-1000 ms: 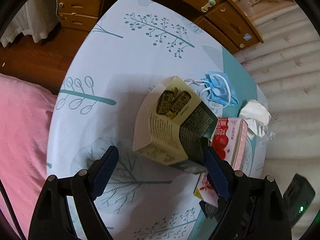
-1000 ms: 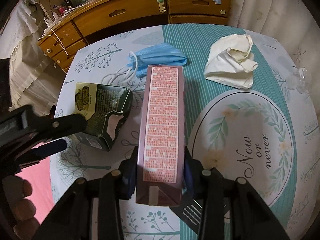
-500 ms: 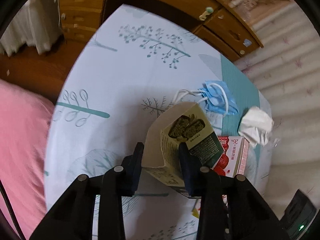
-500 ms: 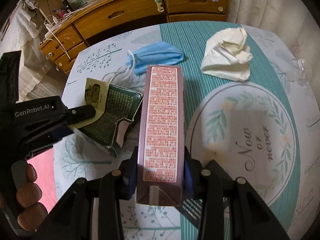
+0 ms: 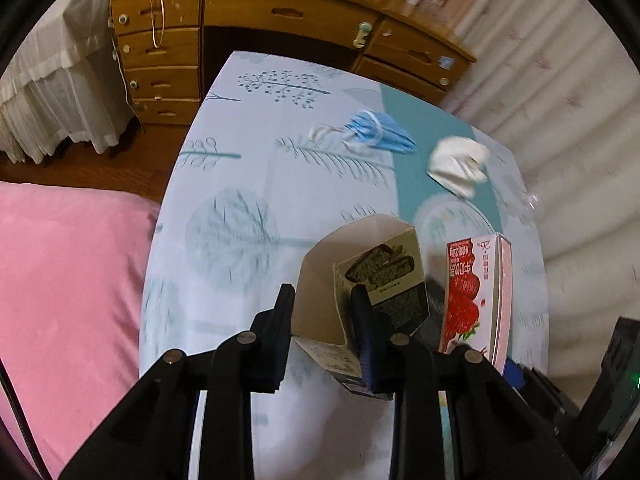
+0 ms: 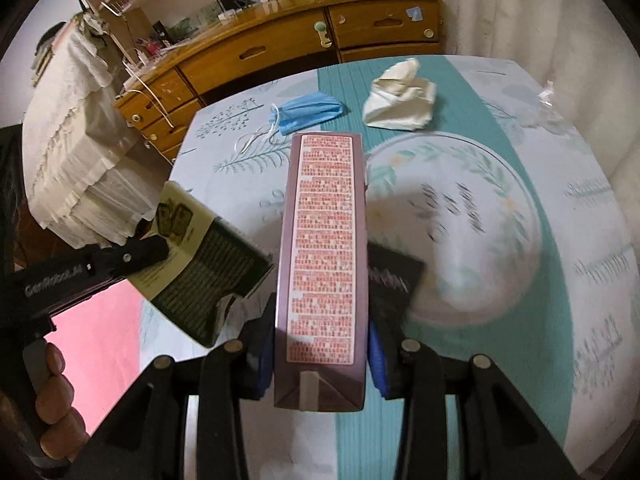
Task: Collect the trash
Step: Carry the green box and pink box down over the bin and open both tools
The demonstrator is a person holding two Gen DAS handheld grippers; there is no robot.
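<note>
The table (image 5: 248, 128) print is motion-blurred. The left gripper (image 5: 322, 312) is closing, its pads pinching one wall of the open snack box (image 5: 376, 276); the box's inside is hidden. The right gripper (image 6: 320, 354) clamps the pink carton (image 6: 324, 248) endwise. Only the left view shows the carton's strawberry face. On the far side of the table lie a blue mask (image 6: 308, 110) and, to its right, a crumpled tissue (image 6: 400, 98).

Right gripper (image 6: 320, 356) clamps the long pink carton (image 6: 324, 256) dead centre. Left gripper (image 6: 132, 258) at 9 o'clock pinches an open snack box (image 6: 208, 276). Blue mask (image 6: 310, 112) and crumpled tissue (image 6: 400, 100) sit around 12.
</note>
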